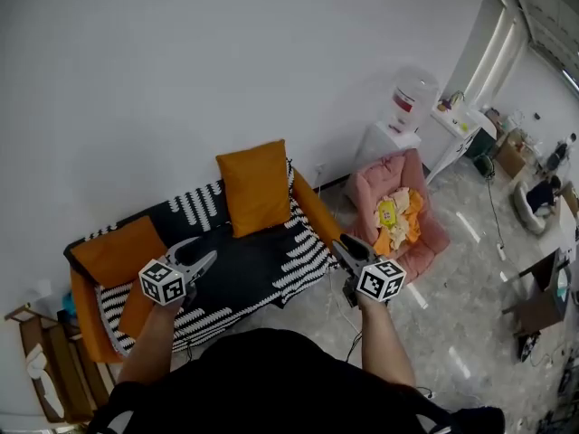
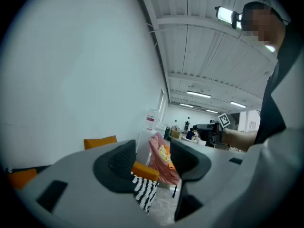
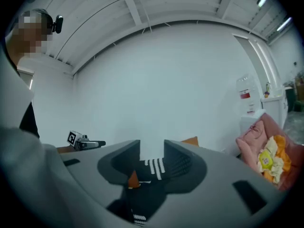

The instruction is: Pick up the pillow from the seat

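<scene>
An orange pillow (image 1: 256, 186) stands upright against the back of an orange sofa (image 1: 315, 208). A black-and-white striped blanket (image 1: 240, 269) covers the seat. A second orange cushion (image 1: 118, 250) lies at the sofa's left end. My left gripper (image 1: 201, 260) hovers over the seat's left front, jaws apart and empty. My right gripper (image 1: 341, 246) is by the sofa's right arm, also open and empty. The left gripper view shows my left gripper (image 2: 153, 151) and the pillow (image 2: 99, 141) far off. In the right gripper view my right gripper (image 3: 152, 148) frames the blanket (image 3: 154, 166).
A pink armchair (image 1: 432, 229) holding yellow and orange soft things stands right of the sofa. Behind it are a white cabinet (image 1: 384, 138) and a water dispenser (image 1: 413, 98). A wooden shelf (image 1: 36, 360) stands at the left. Boxes and people are far right.
</scene>
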### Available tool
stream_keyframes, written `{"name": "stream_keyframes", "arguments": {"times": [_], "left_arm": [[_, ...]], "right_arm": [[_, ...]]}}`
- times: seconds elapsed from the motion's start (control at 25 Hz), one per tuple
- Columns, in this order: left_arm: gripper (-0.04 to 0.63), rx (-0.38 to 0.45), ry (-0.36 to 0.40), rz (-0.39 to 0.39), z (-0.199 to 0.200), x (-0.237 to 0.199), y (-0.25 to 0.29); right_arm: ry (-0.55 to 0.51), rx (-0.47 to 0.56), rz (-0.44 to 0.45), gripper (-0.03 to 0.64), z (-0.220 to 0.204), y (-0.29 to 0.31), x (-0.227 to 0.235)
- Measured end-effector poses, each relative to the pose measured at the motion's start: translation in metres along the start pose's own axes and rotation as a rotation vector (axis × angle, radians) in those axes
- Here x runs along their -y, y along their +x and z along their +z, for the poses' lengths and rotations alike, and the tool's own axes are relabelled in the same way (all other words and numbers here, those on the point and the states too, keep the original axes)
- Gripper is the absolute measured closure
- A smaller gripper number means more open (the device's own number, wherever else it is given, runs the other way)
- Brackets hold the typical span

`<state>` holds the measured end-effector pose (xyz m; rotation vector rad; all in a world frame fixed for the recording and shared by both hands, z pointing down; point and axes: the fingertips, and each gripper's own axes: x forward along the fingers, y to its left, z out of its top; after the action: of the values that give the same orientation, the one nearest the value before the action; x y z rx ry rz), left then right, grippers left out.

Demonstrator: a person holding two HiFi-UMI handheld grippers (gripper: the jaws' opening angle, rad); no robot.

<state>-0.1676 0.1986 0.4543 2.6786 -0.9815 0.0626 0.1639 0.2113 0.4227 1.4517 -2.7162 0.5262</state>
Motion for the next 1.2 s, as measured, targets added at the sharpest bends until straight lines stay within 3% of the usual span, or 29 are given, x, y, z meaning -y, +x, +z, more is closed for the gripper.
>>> {"name": "stream_keyframes", "arguments": {"times": [0.12, 0.36, 0.72, 1.2], "left_arm": [[0.362, -0.006, 0.001, 0.0, 0.001, 0.002, 0.01], [0.362, -0.011, -0.002, 0.011, -0.002, 0.011, 0.033], [0.36, -0.019, 0.003, -0.002, -0.005, 0.034, 0.051], [0.353, -0.017, -0.007, 0.016, -0.004, 0.004, 0.062]], "right_arm": [[-0.011, -0.002, 0.004, 0.38, 0.004, 0.0, 0.008], [-0.031, -0.034, 0.013, 0.285, 0.002, -0.005, 0.031], [-0.058, -0.076, 0.01, 0.227, -0.002, -0.016, 0.048], [-0.057, -0.062, -0.027, 0.213, 0.006, 0.005, 0.066]]}}
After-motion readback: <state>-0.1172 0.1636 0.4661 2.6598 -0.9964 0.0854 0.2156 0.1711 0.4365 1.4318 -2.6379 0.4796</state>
